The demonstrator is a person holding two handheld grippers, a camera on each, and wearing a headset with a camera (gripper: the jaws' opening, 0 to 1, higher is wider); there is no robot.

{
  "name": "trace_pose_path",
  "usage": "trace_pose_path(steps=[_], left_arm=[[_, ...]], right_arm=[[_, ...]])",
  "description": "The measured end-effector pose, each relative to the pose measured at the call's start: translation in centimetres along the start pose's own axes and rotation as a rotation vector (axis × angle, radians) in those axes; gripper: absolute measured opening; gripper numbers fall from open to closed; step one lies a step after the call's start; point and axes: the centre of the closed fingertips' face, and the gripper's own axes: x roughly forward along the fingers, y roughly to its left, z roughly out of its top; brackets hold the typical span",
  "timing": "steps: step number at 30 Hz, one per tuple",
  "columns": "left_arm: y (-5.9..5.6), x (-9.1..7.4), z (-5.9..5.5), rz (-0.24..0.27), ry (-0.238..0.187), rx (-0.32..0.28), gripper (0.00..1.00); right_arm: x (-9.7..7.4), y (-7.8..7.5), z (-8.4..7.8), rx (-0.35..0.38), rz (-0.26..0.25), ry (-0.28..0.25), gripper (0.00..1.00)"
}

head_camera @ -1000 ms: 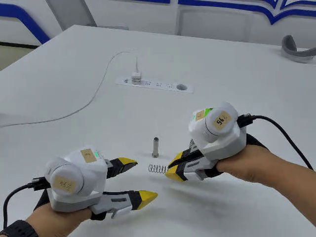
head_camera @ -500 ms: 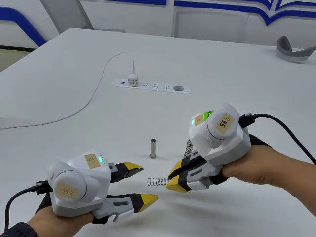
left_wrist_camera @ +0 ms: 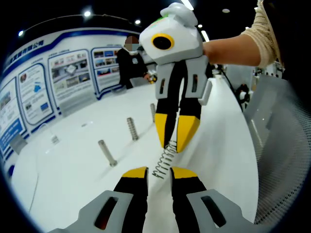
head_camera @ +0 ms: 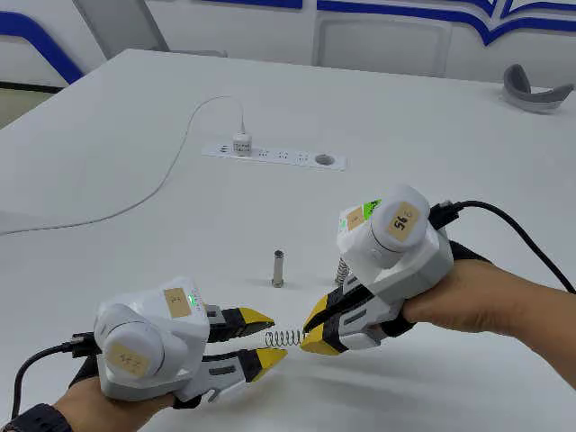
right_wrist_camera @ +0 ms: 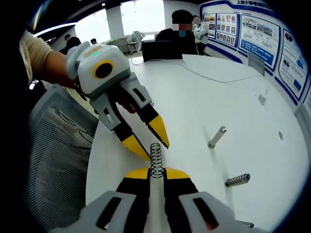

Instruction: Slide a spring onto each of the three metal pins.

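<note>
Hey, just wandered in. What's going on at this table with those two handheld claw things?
Someone is working at a white table with a gripper in each hand. The right gripper pinches one end of a small spring. The left gripper is open, its jaws either side of the spring's free end. Just beyond, a bare pin stands upright, and a second pin already wears a spring.

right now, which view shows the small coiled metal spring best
Right gripper view: the small coiled metal spring stands centred, coils distinct. Left gripper view shows it slanted, fainter; head view shows it tiny.
</note>
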Motion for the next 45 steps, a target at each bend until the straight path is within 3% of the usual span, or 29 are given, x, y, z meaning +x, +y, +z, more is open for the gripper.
trace_pose_path(steps=[14,27,45], left_arm=[[-0.1,0.1,-0.3,-0.005,0.007,0.013,0.14],[-0.2,0.2,0.0,-0.008,-0.003,0.004,0.12],[-0.5,0.3,0.8,-0.026,-0.028,-0.056,0.11]], right_arm=[[-0.4,0.3,0.9,-0.007,0.002,-0.006,0.11],[-1.0,0.3,2.7,-0.001,-0.004,-0.061,0.11],[-1.2,0.1,4.5,0.009,-0.021,-0.138,0.11]])
